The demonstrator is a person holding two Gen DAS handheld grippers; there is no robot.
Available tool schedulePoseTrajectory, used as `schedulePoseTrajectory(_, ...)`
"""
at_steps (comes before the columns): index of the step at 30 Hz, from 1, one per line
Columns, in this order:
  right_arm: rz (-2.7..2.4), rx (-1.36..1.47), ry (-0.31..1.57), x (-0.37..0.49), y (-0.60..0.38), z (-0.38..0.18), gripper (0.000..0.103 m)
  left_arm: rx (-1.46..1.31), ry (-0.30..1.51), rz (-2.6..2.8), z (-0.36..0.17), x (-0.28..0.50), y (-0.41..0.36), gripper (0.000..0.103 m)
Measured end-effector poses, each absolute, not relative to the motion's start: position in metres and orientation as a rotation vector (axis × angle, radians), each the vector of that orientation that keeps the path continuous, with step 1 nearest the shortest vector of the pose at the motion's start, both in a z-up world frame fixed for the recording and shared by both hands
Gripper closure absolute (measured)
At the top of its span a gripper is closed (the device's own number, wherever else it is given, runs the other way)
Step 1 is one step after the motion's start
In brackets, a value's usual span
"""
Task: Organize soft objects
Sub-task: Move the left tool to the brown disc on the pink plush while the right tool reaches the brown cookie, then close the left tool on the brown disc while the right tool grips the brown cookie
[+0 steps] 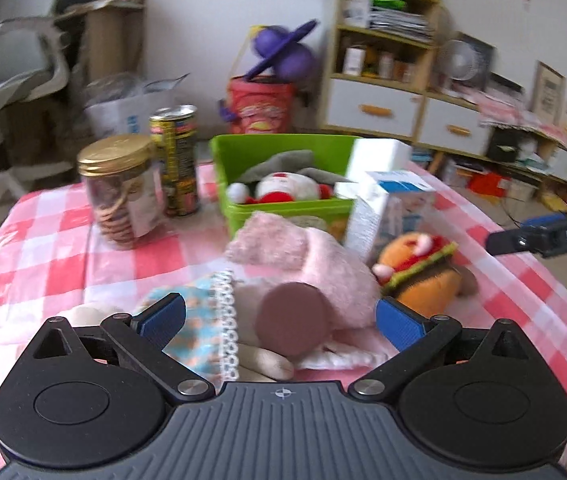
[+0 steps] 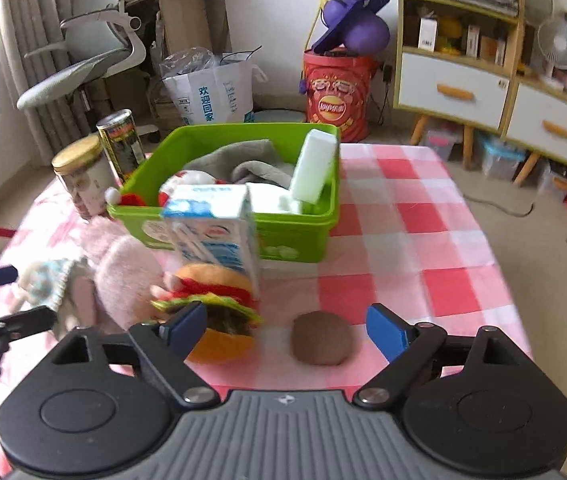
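Observation:
A pink plush toy (image 1: 307,264) with a brown foot lies on the checked tablecloth (image 1: 43,264), between the open fingers of my left gripper (image 1: 281,320). It also shows in the right wrist view (image 2: 123,276). A burger plush (image 1: 423,272) lies to its right, by my open right gripper (image 2: 287,326), whose left finger is next to the burger (image 2: 211,300). A brown round soft lump (image 2: 322,338) lies between the right gripper's fingers. The green bin (image 2: 307,236) behind holds a Santa plush (image 1: 283,188), grey cloth (image 2: 243,160) and white blocks.
A milk carton (image 2: 215,232) stands in front of the bin, touching the burger. A cookie jar (image 1: 119,192) and a tall can (image 1: 177,160) stand at the bin's left. Shelves, a red snack bucket (image 2: 335,92) and a chair stand beyond the table.

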State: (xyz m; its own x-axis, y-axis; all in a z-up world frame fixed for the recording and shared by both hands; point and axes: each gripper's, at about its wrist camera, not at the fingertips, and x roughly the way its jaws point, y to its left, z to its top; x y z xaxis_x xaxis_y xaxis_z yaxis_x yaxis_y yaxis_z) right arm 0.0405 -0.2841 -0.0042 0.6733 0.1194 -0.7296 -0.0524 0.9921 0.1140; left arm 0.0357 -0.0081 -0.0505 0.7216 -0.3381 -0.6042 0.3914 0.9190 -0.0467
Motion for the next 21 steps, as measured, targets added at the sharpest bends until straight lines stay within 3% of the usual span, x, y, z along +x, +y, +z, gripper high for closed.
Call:
schedulePoseTrajectory(8, 0.052, 0.067, 0.840, 0.046, -0.303, -0.054, 0.036, 0.043, 0.589, -0.477, -0.069, 0.038, -0.012, 0.010)
schedulePoseTrajectory(12, 0.050, 0.037, 0.870, 0.053, -0.301, -0.077, 0.036, 0.065, 0.611, -0.496, -0.080, 0.045, -0.017, 0.019)
schedulePoseTrajectory(17, 0.083, -0.005, 0.867, 0.063, -0.292, -0.091, 0.036, 0.080, 0.614, -0.495, -0.086, 0.051, -0.017, 0.022)
schedulePoseTrajectory(21, 0.104, -0.004, 0.851, 0.069, -0.287, -0.094, 0.037, 0.076, 0.649, -0.490, -0.092, 0.058, -0.015, 0.032)
